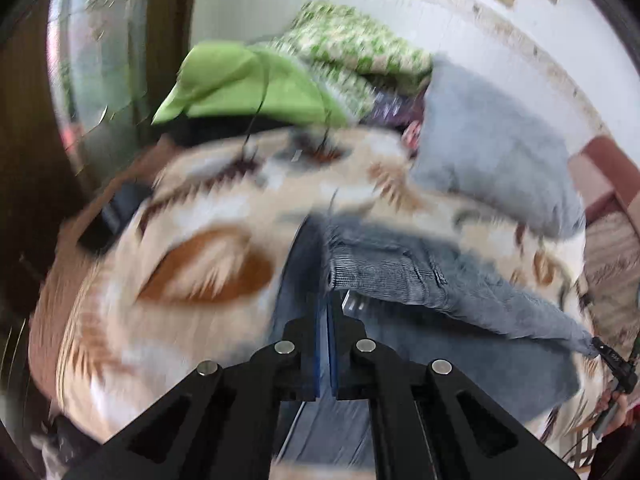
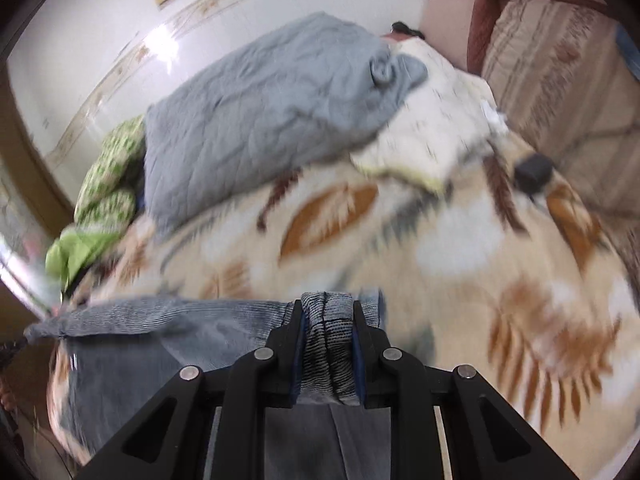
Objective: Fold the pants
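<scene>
The pants are blue-grey corduroy [image 1: 420, 276], stretched between my two grippers above a bed. My left gripper [image 1: 326, 304] is shut on one end of the waistband, which runs off to the right toward the far gripper [image 1: 612, 360]. In the right wrist view my right gripper [image 2: 326, 312] is shut on a bunched fold of the pants [image 2: 328, 344]. The waistband [image 2: 160, 316] stretches left from it and the rest of the fabric hangs below. Both views are blurred by motion.
The bed is covered by a cream blanket with orange leaf shapes [image 2: 460, 248]. On it lie a grey quilted pillow [image 2: 260, 120], a white pillow [image 2: 432, 132], green patterned bedding [image 1: 352, 48], a lime cloth [image 1: 240, 84] and a small black object [image 2: 534, 174]. A brown sofa [image 2: 560, 60] stands at right.
</scene>
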The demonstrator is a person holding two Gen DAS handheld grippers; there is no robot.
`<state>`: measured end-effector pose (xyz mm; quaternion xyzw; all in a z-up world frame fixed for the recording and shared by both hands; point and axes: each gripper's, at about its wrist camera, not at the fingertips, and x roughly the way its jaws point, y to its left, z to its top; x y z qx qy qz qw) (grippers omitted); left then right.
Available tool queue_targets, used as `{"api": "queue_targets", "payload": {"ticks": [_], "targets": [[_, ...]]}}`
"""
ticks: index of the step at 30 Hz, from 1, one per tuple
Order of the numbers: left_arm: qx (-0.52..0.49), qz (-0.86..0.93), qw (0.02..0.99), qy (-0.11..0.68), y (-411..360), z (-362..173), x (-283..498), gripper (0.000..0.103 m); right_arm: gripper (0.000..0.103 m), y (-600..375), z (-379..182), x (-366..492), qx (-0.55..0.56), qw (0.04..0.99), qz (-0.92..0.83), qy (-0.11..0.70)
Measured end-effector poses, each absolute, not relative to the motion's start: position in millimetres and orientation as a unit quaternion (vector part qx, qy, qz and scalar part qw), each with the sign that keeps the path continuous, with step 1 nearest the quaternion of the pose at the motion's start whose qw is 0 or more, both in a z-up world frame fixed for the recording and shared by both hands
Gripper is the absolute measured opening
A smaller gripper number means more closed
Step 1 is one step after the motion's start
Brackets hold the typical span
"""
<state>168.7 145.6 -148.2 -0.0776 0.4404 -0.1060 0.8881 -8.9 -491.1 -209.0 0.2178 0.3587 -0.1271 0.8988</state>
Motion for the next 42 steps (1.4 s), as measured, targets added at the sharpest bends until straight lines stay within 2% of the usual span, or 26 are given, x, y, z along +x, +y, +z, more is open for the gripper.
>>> {"api": "queue_targets", "payload": {"ticks": [5, 8, 12, 13, 14, 15, 16, 17, 22, 25, 29, 35, 36, 38, 39, 41, 42], "targets": [[-0.116, -0.067, 0.853, 0.504, 185.0, -210.2, 135.4, 0.002, 0.021, -484.4, -252.0, -65.3, 0.243, 0.875, -0.124, 0.4], [-0.135, -0.055, 0.84, 0.523, 198.3, -225.3, 125.5, 0.003, 0.028, -491.6, -266.1, -78.1, 0.295, 0.857, -0.122, 0.403], [-0.169, -0.076, 0.841, 0.509, 204.0, -213.6, 122.9, 0.005, 0.058, -498.6, -254.0, -91.3, 0.337, 0.848, -0.141, 0.383], [-0.174, -0.081, 0.844, 0.501, 204.0, -207.6, 123.2, 0.013, 0.06, -496.9, -246.2, -95.5, 0.335, 0.854, -0.148, 0.369], [-0.176, -0.082, 0.848, 0.493, 202.7, -201.8, 124.6, 0.031, 0.06, -495.0, -241.3, -98.3, 0.333, 0.858, -0.151, 0.362], [-0.176, -0.081, 0.852, 0.487, 200.7, -197.0, 126.5, 0.044, 0.06, -492.6, -237.3, -100.4, 0.334, 0.859, -0.15, 0.357], [-0.176, -0.079, 0.854, 0.482, 199.6, -194.4, 127.8, 0.064, 0.06, -489.5, -233.4, -104.7, 0.338, 0.861, -0.149, 0.35], [-0.177, -0.078, 0.858, 0.476, 196.9, -191.2, 128.0, 0.069, 0.06, -487.6, -231.4, -108.2, 0.34, 0.862, -0.149, 0.346], [-0.203, -0.1, 0.849, 0.478, 182.8, -194.5, 164.5, 0.073, 0.06, -473.6, -227.9, -121.0, 0.351, 0.859, -0.14, 0.345], [-0.213, -0.102, 0.842, 0.484, 172.0, -204.9, 194.2, 0.073, 0.06, -466.8, -230.0, -128.1, 0.355, 0.857, -0.138, 0.346], [-0.174, -0.112, 0.841, 0.5, 149.7, -217.4, 219.8, 0.073, 0.06, -461.7, -234.8, -137.9, 0.363, 0.852, -0.135, 0.351], [-0.166, -0.159, 0.847, 0.48, 136.3, -215.5, 215.1, 0.072, 0.06, -463.3, -242.7, -151.1, 0.371, 0.848, -0.143, 0.35], [-0.159, -0.169, 0.847, 0.478, 132.9, -214.1, 213.3, 0.069, 0.06, -464.0, -245.8, -150.6, 0.376, 0.846, -0.143, 0.351], [-0.137, -0.18, 0.846, 0.482, 125.3, -213.8, 212.2, 0.052, 0.06, -463.5, -250.0, -146.7, 0.382, 0.843, -0.138, 0.353], [-0.121, -0.179, 0.846, 0.487, 120.9, -214.9, 213.4, 0.05, 0.06, -461.3, -251.2, -144.2, 0.381, 0.843, -0.136, 0.355], [-0.114, -0.184, 0.843, 0.492, 118.3, -217.9, 216.9, 0.033, 0.06, -455.0, -252.1, -138.2, 0.375, 0.846, -0.13, 0.356], [-0.12, -0.19, 0.839, 0.495, 119.8, -219.9, 218.8, 0.03, 0.06, -452.1, -252.5, -135.2, 0.374, 0.847, -0.127, 0.356]]}}
